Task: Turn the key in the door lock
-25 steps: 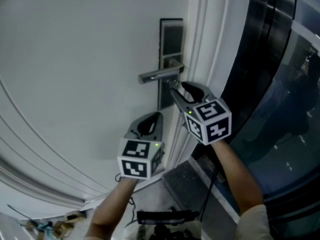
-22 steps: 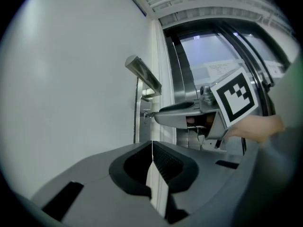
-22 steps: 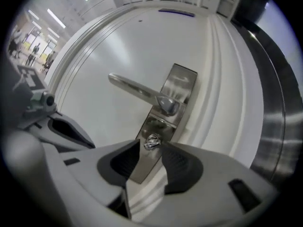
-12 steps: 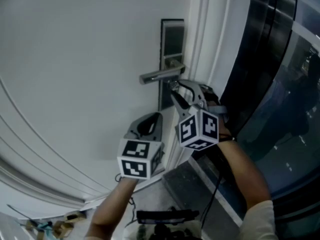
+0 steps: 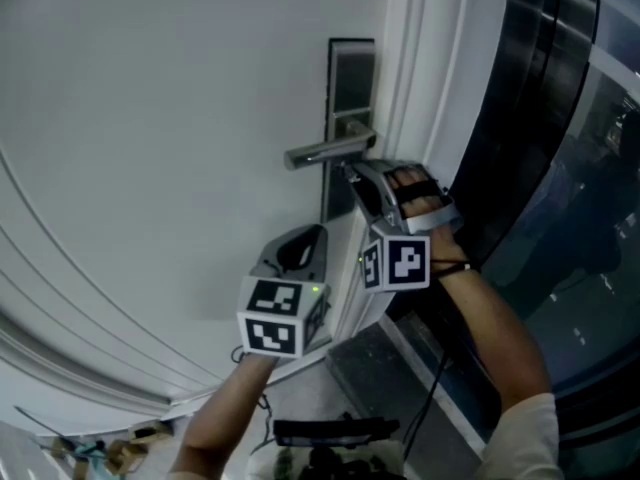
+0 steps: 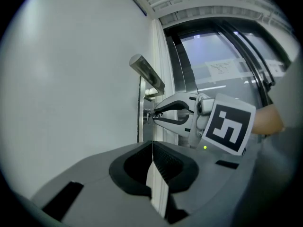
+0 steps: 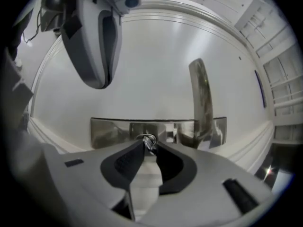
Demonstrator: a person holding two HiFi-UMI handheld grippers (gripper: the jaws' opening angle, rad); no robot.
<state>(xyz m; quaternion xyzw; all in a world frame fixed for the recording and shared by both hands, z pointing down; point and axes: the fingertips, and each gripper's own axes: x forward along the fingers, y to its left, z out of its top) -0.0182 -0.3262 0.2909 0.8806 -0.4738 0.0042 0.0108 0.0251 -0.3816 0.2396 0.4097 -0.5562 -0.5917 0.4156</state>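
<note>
Between the closing jaws of the right hand-held gripper [image 5: 352, 173] the key [image 7: 149, 141] is pinched; a roll is judged needed next. The left hand-held gripper [image 6: 152, 145] is pressed together, empty.

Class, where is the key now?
Right gripper view, centre: the key sits in the lock plate, left of the door handle, between the right gripper's closing jaws.

I am reading no legible text anywhere; a paper notice [image 6: 222, 70] is hanging on the glass panel [image 6: 203, 51], its print too small to make out.
</note>
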